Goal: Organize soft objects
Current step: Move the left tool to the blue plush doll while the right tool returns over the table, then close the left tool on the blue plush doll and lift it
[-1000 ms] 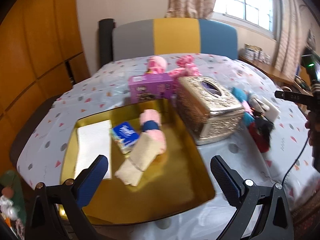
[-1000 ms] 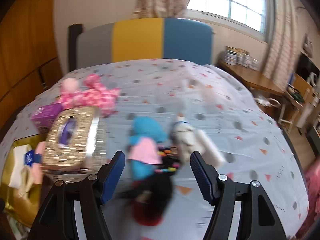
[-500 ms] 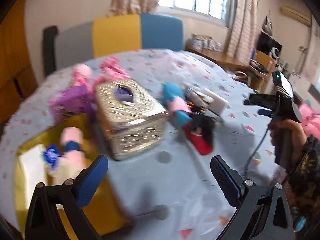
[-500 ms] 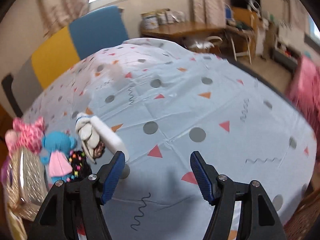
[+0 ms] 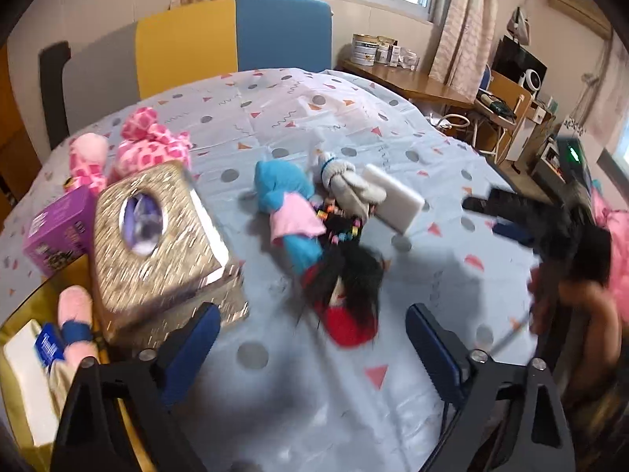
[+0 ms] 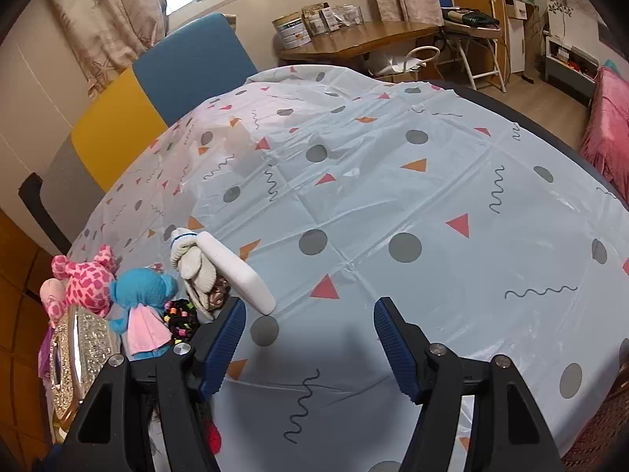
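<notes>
On the table with the spotty cloth (image 5: 298,126) lies a little heap of soft toys. A blue plush toy (image 5: 289,204) in a pink dress lies in the middle, and a doll with black hair (image 5: 350,291) and a red dress lies just below it, a bit blurry. A white sock toy (image 5: 346,181) leans on a white foam block (image 5: 393,198) right beside them. To the left stands a shiny gold tissue box (image 5: 157,232), with a purple box (image 5: 57,232) and a pink spotted plush (image 5: 149,145) behind it. A gold tray (image 5: 23,303) at the left edge holds a pink sock roll (image 5: 74,326) and some white tissue packs (image 5: 27,377). The left gripper (image 5: 310,346) hangs over the cloth near the doll, its blue fingers spread wide and holding nothing. The right gripper (image 6: 308,338) is also wide apart with nothing in it, above bare cloth, with the foam block just past its left finger (image 6: 224,338).
</notes>
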Motion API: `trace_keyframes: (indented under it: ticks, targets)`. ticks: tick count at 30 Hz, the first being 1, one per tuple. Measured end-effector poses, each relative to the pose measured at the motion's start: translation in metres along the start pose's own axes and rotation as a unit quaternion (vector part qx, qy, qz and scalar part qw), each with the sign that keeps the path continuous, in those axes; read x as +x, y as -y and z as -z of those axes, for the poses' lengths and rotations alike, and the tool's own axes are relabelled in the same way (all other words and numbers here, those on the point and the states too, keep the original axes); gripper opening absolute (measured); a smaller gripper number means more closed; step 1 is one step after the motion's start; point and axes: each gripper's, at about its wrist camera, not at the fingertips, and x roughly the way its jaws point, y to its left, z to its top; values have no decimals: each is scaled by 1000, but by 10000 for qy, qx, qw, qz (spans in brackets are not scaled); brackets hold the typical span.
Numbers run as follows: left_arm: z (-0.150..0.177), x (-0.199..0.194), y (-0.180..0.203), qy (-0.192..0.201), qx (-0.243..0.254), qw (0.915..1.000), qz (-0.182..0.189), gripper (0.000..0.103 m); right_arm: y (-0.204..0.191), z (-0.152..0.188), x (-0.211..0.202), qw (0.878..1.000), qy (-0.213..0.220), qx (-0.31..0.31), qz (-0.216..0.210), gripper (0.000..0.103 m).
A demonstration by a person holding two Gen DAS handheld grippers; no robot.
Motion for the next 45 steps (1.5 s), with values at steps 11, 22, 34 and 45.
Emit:
trace_keyframes:
  ticks: [11,22,34,45]
  targets:
    - [-88,76,1,-501,-496,9972,-229,68,-2,-1,-2,9994,-106,36,-339,69]
    - [-115,159,-11,-1178,-667,9863,-944,68,2,-2,1,9976,-281,234,-593,69]
    - [-106,199,-16,-1613,-750,9806,-818,27,5,-2,2,9969,-327,315,-640,69]
    - [-153,142,-60,-825,-1062,9895,-525,27,1,3,12,9961,-564,192,-652,69]
